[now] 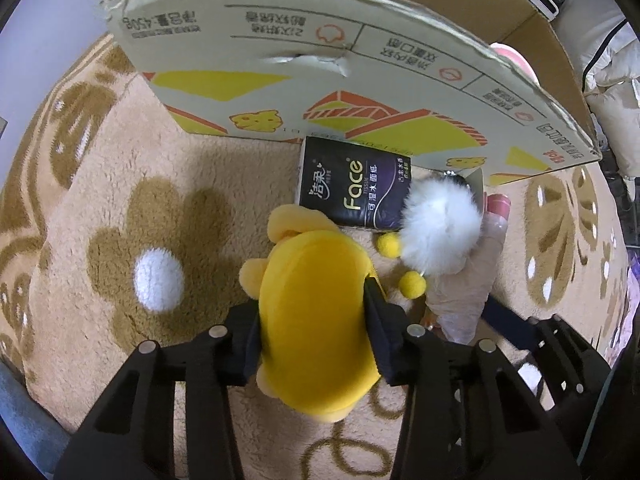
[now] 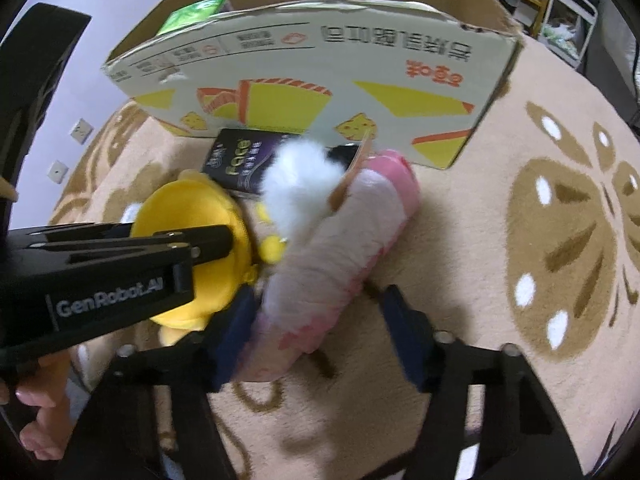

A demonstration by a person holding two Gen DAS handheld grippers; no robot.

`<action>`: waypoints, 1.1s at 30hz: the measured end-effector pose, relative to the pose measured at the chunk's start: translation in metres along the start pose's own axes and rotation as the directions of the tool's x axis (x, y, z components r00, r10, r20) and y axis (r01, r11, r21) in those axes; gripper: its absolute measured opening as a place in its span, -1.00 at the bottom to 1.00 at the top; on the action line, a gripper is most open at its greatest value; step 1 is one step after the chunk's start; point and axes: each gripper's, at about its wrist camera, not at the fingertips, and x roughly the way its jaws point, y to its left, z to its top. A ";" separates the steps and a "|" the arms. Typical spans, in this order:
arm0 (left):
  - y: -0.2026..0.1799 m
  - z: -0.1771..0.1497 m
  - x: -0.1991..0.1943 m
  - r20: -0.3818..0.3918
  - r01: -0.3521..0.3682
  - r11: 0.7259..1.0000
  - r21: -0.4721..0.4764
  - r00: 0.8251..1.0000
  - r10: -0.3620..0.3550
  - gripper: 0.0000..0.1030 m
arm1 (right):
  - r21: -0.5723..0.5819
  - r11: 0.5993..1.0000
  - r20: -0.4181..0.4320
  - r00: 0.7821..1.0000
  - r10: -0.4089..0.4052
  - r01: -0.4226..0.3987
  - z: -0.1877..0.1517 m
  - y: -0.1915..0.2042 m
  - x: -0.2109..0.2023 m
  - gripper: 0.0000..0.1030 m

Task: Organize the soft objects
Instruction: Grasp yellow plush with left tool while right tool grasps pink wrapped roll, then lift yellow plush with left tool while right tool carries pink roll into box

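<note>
My left gripper [image 1: 314, 312] is shut on a yellow plush toy [image 1: 316, 320], low over the carpet; the toy also shows in the right wrist view [image 2: 192, 216]. My right gripper [image 2: 320, 320] is open, its jaws around a pink and white plush roll [image 2: 332, 264] that lies on the carpet; the roll also shows in the left wrist view [image 1: 464, 288]. A white fluffy pompom toy [image 1: 440, 224] with yellow balls lies between them. A dark tissue pack [image 1: 352, 184] lies against the cardboard box [image 1: 320, 80].
The open cardboard box [image 2: 320, 80] stands just ahead, a green pack [image 2: 196, 12] inside it. A beige flower-pattern carpet [image 2: 540, 220] covers the floor. Shelves and bags stand at the far right.
</note>
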 end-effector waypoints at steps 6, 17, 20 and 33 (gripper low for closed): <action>-0.003 -0.007 -0.013 0.031 -0.040 0.999 0.008 0.999 0.040 -0.21 | 0.013 1.000 -0.005 1.000 0.017 -0.017 -0.004 -0.002 -0.007 -0.37; 0.012 -0.026 -0.042 0.124 -0.138 0.990 -0.016 0.983 0.139 -0.21 | 0.091 0.996 0.088 0.996 -0.013 0.005 -0.010 -0.026 -0.039 -0.66; 0.022 -0.035 -0.052 0.151 -0.149 0.988 -0.029 0.977 0.152 -0.21 | 0.091 0.996 0.133 0.991 -0.015 0.003 -0.015 -0.027 -0.057 -0.67; 0.018 -0.047 -0.122 0.360 -0.202 0.977 -0.065 0.909 0.211 -0.21 | 0.083 0.996 0.330 0.944 -0.003 -0.025 -0.022 -0.017 -0.121 -0.67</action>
